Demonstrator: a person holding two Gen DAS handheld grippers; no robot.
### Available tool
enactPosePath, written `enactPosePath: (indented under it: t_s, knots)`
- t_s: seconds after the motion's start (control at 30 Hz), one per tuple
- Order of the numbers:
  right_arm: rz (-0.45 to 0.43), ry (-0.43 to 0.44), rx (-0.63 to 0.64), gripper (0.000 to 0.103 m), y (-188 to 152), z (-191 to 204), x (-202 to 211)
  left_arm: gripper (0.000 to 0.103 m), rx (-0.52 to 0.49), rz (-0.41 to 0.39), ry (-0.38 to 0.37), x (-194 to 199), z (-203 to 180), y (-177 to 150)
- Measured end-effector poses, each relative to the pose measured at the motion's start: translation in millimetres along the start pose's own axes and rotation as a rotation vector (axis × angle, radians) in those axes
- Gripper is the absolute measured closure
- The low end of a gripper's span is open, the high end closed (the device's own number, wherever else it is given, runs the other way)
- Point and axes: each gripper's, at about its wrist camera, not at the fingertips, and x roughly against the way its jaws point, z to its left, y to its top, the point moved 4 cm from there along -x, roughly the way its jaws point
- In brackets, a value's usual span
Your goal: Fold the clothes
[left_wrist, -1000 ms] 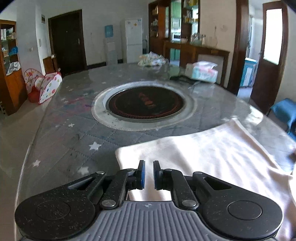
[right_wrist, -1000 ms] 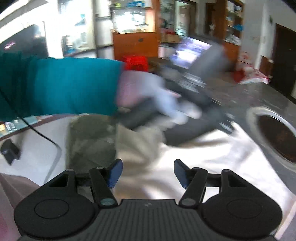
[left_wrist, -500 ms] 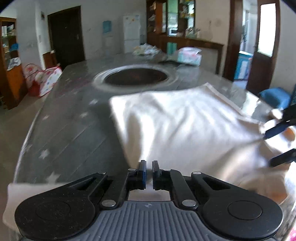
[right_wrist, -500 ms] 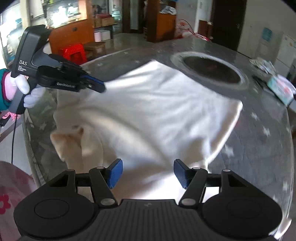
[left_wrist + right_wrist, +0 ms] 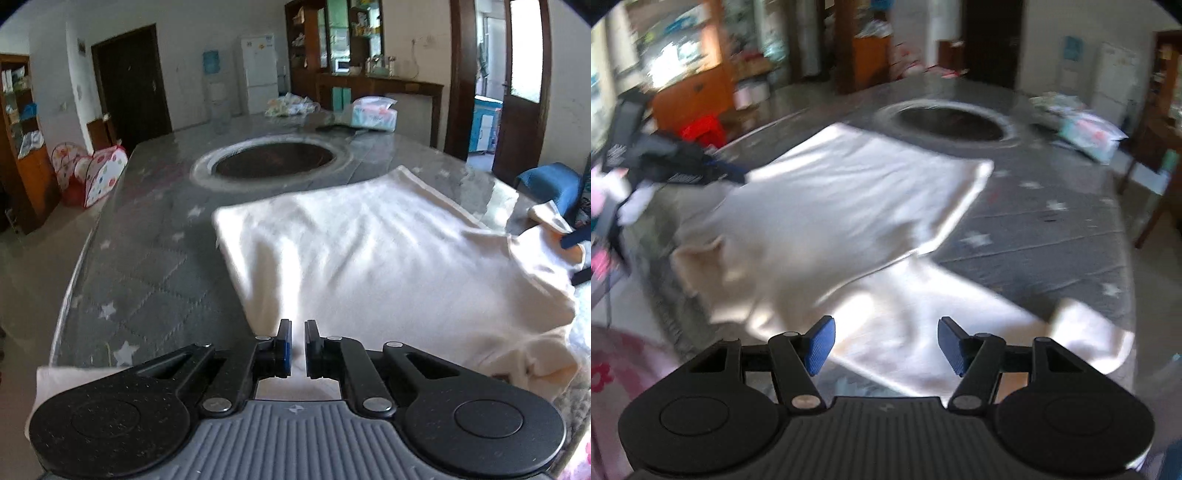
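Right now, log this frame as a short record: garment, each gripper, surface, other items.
garment: white garment spread on the table, one part folded over, a sleeve-like flap toward the right gripper
left gripper: nearly closed at the garment's near edge; whether it pinches cloth cannot be told
right gripper: open above the white cloth, holding nothing
surface: grey star-patterned table cover, round dark inset in the middle
other items: tissue pack at the far end
image quality: right wrist view motion-blurred
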Motion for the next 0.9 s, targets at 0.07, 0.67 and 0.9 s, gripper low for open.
enactPosePath:
  t_s: [0.07,0.67,0.9]
  knots:
    - [-0.013,-0.079,-0.051,0.042,1.8,-17.1,-0.4,0.095,-0.01,-0.02,-0.021,6.4,-8.6,6.1]
    - [-0.003,-0.493,-0.201,0.097,-37.2,-83.6,14.8,0.092,-0.169,-0.003,-0.389,4.3,-133.0,-0.8]
    - [-0.004,-0.589,-0.324,0.09,-60.7,-101.3,34.9,0.089,-0.184,0.024,-0.424,9.2,-142.8,-17.0]
